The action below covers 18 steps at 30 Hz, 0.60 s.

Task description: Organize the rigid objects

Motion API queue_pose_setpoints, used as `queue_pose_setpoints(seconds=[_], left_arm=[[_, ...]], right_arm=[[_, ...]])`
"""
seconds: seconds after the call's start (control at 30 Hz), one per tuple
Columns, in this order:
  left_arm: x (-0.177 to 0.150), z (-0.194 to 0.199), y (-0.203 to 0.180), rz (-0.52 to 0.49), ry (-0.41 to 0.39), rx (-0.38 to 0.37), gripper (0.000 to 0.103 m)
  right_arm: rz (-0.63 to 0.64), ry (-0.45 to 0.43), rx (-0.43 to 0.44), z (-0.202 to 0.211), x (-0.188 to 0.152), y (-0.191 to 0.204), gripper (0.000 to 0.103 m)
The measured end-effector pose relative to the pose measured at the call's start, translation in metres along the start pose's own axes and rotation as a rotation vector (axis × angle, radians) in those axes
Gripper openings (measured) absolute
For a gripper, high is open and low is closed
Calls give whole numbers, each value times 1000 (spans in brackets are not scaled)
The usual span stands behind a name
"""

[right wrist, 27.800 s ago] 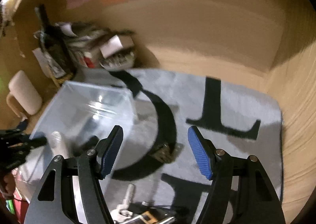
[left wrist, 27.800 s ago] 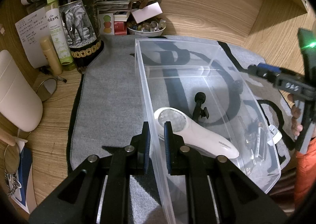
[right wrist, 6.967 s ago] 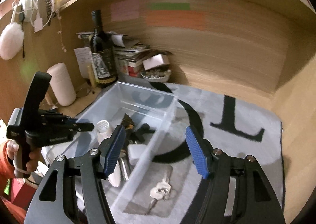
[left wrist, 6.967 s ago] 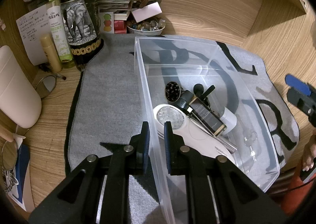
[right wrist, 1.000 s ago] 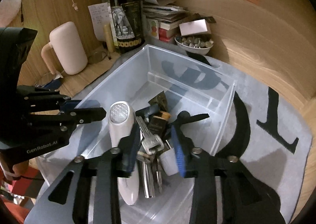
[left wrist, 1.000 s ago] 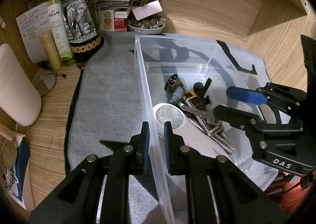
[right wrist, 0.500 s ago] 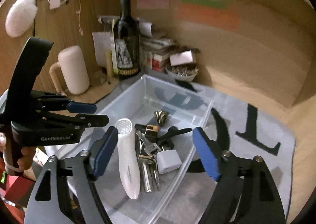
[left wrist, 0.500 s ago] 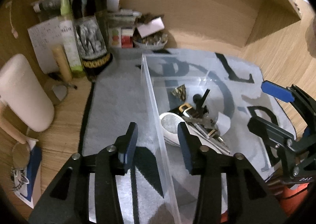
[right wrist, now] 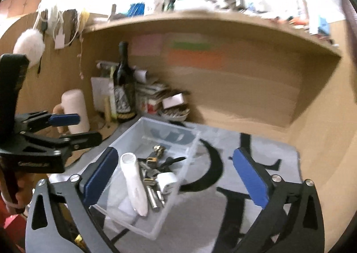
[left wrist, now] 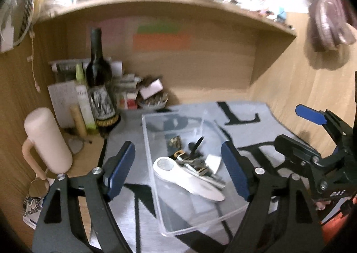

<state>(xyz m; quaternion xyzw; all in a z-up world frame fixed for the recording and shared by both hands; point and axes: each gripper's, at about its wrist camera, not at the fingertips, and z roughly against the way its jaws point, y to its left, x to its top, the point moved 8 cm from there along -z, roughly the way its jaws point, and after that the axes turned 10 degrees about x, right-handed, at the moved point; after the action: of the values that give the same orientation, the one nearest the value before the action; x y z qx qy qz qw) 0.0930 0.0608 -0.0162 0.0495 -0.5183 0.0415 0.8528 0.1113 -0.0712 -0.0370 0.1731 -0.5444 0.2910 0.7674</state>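
While the left gripper (left wrist: 178,163) hangs above the clear bin (left wrist: 156,197), its fingers are opening with nothing gripped; the bin sits on the grey mat (left wrist: 131,143) on the worktop, holding a white handheld device (left wrist: 189,177) among keys and small metal pieces (left wrist: 198,168). From the right wrist, the right gripper (right wrist: 176,172) is likewise opening, empty, above that bin (right wrist: 165,215), with a wine bottle (right wrist: 123,88) behind.
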Motion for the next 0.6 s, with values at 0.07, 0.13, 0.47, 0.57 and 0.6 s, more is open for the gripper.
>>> queue_pose_setpoints(seconds=[0.07, 0.13, 0.47, 0.57, 0.6], left_arm=[[3, 10, -6, 3, -52, 4, 98], [5, 21, -10, 11, -111, 11, 99], [4, 42, -27, 52, -210, -14, 103], [2, 40, -30, 48, -216, -10, 103], [2, 40, -31, 46, -221, -8, 103]], right_arm=[[-8, -22, -20, 11, -1, -3, 103], [-21, -40, -34, 20, -4, -7, 103], [-94, -84, -78, 48, -26, -24, 103], [-103, -96, -87, 52, -29, -29, 103], [-106, -98, -90, 53, -30, -30, 103]])
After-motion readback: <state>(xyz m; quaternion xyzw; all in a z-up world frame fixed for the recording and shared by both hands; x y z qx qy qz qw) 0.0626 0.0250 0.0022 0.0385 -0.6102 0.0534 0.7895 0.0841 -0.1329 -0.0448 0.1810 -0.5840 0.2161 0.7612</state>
